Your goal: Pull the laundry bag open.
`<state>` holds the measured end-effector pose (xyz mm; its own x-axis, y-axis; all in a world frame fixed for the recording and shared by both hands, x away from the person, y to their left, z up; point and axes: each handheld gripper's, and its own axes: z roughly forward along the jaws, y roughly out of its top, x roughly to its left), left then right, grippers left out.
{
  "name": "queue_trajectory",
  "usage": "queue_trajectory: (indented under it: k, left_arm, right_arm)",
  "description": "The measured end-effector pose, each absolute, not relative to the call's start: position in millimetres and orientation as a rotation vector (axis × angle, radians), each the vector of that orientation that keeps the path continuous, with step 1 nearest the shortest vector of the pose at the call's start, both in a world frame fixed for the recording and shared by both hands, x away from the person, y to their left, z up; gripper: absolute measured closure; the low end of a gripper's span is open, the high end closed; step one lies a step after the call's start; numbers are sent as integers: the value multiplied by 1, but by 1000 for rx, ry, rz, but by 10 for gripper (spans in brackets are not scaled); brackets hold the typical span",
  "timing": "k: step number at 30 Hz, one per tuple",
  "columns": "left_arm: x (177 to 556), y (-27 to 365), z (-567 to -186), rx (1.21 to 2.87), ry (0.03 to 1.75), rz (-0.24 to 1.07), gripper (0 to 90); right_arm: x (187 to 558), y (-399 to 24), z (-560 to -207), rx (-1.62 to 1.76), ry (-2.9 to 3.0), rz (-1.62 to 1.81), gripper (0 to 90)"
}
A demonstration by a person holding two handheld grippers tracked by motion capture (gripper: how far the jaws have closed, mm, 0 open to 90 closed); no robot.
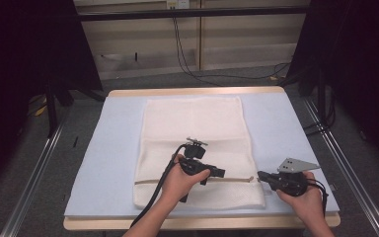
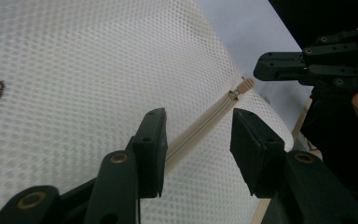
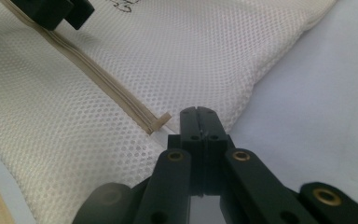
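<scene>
mesh bag (image 1: 192, 123) soft, limp; take hold at zipper pull (image 2: 240, 88) | left gripper (image 2: 198, 140) jaws part-open astride zipper | right gripper (image 3: 199, 122) closed, pinning bag edge

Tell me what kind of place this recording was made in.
Probably a lab or recording workspace: a padded table between dark curtains, cables trailing over a grey floor, and a white mesh laundry bag laid out flat.

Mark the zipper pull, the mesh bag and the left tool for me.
zipper pull (image 2: 245, 86), left gripper view, its beige tab.
mesh bag (image 1: 192, 123), high view, bare mesh panel.
left tool (image 2: 198, 140), left gripper view, midway between its fingertips.
</scene>
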<state>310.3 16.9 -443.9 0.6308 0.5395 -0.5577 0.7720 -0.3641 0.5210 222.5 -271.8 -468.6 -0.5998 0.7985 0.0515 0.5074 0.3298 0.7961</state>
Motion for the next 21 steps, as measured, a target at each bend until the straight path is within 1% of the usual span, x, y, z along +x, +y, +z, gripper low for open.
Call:
queue_trajectory:
  k: [5,10,13,18,21]
  left_arm:
    - [310,7,-447,2058,1021,-437,572]
    - [307,-5,-450,2052,1018,-471,575]
    - [306,-13,-454,2053,1015,-530,593]
    - [307,-26,-463,2046,1042,-587,634]
    - [307,-31,-468,2051,1058,-591,649]
  right_arm:
    - [224,-266,-470,1145,2276,1143,900]
    - [225,-258,-472,1117,2310,1140,900]
    - [226,-255,-473,1108,2317,1134,900]
    - [226,-257,-475,1108,2322,1123,900]
    - [226,-259,-475,1124,2320,1110,900]
